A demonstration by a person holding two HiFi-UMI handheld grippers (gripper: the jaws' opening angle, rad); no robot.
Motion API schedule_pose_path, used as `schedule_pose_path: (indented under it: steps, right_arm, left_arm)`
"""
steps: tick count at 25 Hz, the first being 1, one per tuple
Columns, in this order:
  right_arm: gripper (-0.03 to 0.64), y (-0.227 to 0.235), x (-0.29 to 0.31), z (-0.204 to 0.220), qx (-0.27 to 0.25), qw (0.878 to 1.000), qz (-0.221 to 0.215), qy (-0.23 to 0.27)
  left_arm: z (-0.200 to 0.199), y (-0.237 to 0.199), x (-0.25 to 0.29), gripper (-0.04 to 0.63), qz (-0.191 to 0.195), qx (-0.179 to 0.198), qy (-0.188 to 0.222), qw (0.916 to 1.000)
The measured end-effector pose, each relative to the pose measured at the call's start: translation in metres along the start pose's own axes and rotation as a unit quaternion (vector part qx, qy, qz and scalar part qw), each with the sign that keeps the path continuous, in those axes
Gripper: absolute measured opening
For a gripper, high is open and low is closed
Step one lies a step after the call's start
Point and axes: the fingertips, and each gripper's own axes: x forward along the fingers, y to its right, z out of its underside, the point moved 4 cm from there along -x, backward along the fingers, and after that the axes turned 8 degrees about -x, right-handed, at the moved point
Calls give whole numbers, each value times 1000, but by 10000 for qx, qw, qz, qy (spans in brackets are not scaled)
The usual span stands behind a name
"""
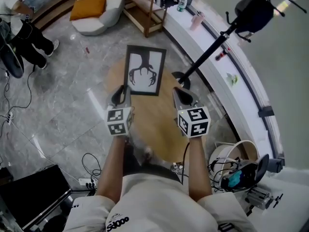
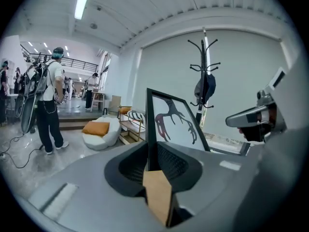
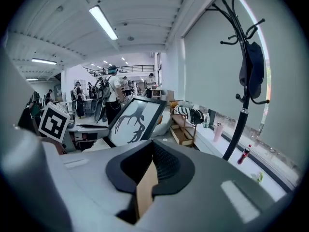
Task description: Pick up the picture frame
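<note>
While my left gripper (image 1: 122, 93) is clamping the lower left edge of the picture frame (image 1: 145, 70) and holding it above the round table (image 1: 155, 124), my right gripper (image 1: 182, 94) is hovering beside it, jaws closed on nothing.

A round wooden desk (image 1: 159, 124) stands on grey marble floor (image 1: 63, 105), a black coat rack (image 1: 207, 57) beside it; 1 orange cushion (image 1: 88, 6) lies on a white armchair (image 1: 112, 4).

1. Picture frame (image 1: 145, 71): one.
2. Hand-held grippers: two, namely the left hand-held gripper (image 1: 124, 91) and the right hand-held gripper (image 1: 181, 93).
3. Table (image 1: 159, 122), round: one.
4. Coat stand (image 1: 207, 53): one.
5. Armchair (image 1: 110, 6): one.
6. Orange cushion (image 1: 88, 6): one.
</note>
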Motion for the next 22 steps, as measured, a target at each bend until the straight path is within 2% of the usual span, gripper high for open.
schedule_pose_path:
  steps: [7,10,22]
  right_arm:
    - [4,2,-27,-54,-195,9987,56,466]
    - [3,-1,-37,-73,-263,9974,35,665]
    - [3,-7,-83,-158,-677,9858,-9,1536]
  left_arm:
    - [-66,20,-29,74,239,304,634,9972]
    - [-89,25,-41,74,320,272,886,9952]
    - [-179,34,-95,74,289,419,1806,9822]
